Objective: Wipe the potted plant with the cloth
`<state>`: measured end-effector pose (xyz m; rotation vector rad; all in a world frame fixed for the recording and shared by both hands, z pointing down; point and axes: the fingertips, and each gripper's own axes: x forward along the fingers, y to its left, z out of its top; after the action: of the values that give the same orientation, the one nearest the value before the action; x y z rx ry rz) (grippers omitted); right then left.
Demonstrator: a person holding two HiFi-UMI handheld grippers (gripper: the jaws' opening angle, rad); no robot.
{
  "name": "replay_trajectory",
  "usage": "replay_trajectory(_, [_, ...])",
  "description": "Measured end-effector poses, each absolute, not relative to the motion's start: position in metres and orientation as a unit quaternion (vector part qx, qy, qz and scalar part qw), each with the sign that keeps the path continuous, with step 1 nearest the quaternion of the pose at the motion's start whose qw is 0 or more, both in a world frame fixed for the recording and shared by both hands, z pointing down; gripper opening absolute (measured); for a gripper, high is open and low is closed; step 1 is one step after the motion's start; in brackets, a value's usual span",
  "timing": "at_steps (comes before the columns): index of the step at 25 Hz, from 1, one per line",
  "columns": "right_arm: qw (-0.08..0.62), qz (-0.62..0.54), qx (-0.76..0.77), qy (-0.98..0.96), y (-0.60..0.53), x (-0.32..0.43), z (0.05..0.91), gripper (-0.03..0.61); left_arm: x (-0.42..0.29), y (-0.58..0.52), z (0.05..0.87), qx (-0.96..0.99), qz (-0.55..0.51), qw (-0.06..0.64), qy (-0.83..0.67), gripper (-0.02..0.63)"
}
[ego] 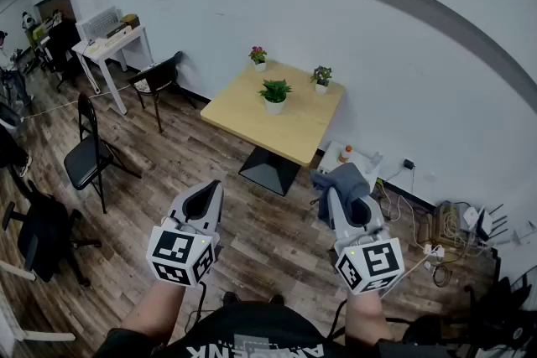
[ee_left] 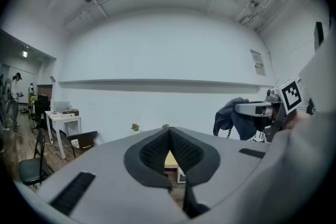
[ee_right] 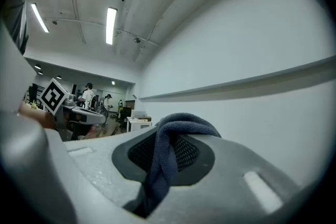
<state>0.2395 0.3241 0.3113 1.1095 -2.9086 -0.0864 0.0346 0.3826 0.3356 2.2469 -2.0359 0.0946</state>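
Three small potted plants stand on a light wooden table far ahead: a green one in the middle, a pink-flowered one at the back left, and a third at the back right. My right gripper is shut on a dark blue cloth, which bunches over its tips. My left gripper is shut with nothing in it; its pads meet. Both are held level, well short of the table. The cloth also shows in the left gripper view.
Dark chairs stand on the wooden floor at the left, and a white desk at the back left. Cables and power strips lie along the wall at the right. A white wall runs behind the table. People stand far off.
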Motion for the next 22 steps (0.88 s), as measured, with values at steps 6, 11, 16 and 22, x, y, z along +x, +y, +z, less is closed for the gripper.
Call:
replay_trajectory(6, [0.018,-0.029,0.362,-0.931,0.329,0.240,0.310,0.046,0.029,0.389,0.336,0.728,0.062,0.034,-0.681,0.002])
replay_trajectory(11, [0.007,-0.029,0.370,-0.929,0.331,0.237,0.307,0.046,0.028,0.389,0.336,0.738,0.061,0.032,-0.672,0.002])
replay_trajectory(16, [0.002,-0.017,0.354,-0.935,0.331,0.220,0.309,0.046,0.017,0.389,0.339,0.740,0.061,0.033,-0.669,0.002])
replay_trajectory(22, [0.007,-0.021,0.347,-0.938,0.326,0.182,0.317,0.046,-0.024,0.400,0.349,0.731,0.064,0.035,-0.679,0.002])
